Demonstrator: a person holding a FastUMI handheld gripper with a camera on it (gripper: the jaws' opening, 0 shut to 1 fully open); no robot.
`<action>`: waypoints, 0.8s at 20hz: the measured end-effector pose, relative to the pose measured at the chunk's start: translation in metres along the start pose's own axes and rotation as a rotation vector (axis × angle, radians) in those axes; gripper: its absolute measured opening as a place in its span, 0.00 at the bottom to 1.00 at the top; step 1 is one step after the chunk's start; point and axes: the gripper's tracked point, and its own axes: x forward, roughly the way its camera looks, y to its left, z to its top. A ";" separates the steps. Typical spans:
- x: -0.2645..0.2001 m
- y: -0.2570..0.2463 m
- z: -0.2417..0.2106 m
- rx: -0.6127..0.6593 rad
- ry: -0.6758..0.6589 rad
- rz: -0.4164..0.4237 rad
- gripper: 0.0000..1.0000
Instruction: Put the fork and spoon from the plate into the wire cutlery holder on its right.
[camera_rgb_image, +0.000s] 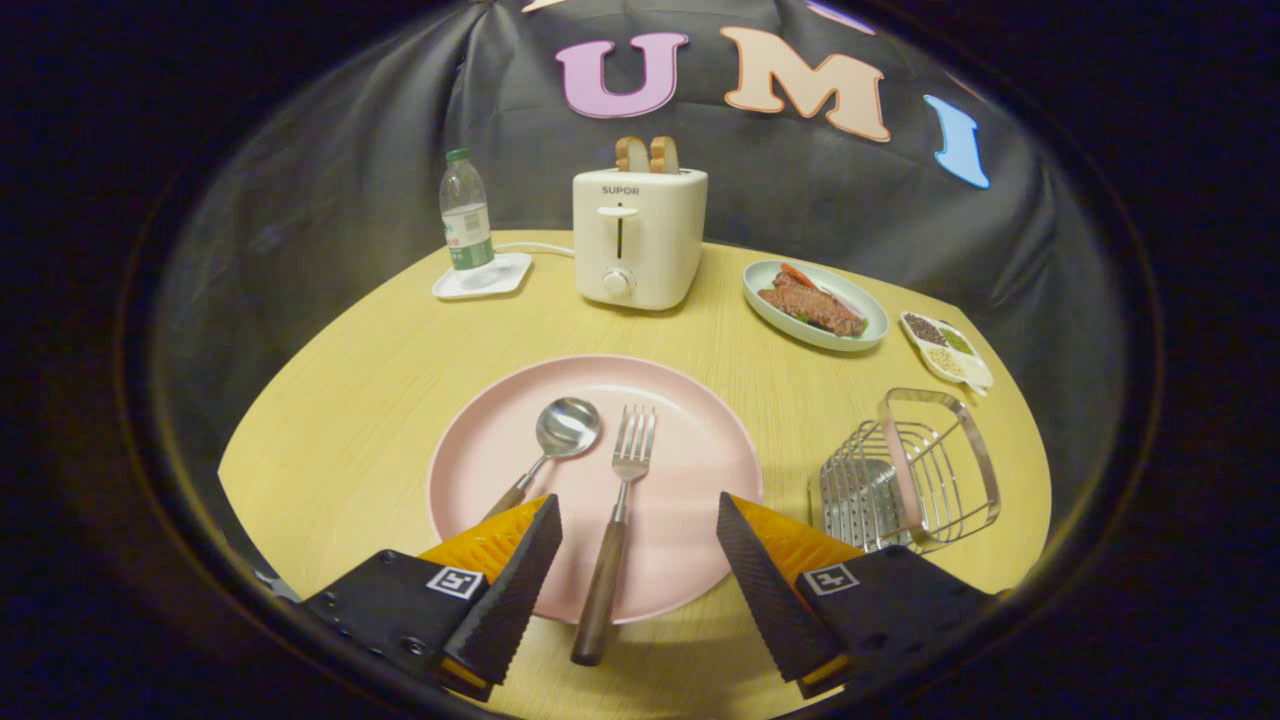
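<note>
Gripper view: gripper fingers spread wide, holding nothing, hovering over the near edge of the pink plate. Fork lies on the plate between the fingers, tines pointing away, wooden handle overhanging the near rim onto the table. No contact between fingers and fork. Spoon sits left of the fork on the plate, bowl up; its handle runs back under the left finger. Wire cutlery holder stands on the table just right of the plate, beyond the right finger. Farther back: white toaster with bread in the slots, water bottle on a white tray, dish of food, small condiment dish.
</note>
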 end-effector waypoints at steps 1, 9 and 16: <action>0.001 -0.001 -0.002 -0.009 0.012 -0.005 1.00; 0.012 0.003 -0.016 -0.095 0.083 -0.010 0.47; 0.012 0.004 -0.016 -0.082 0.131 0.004 0.12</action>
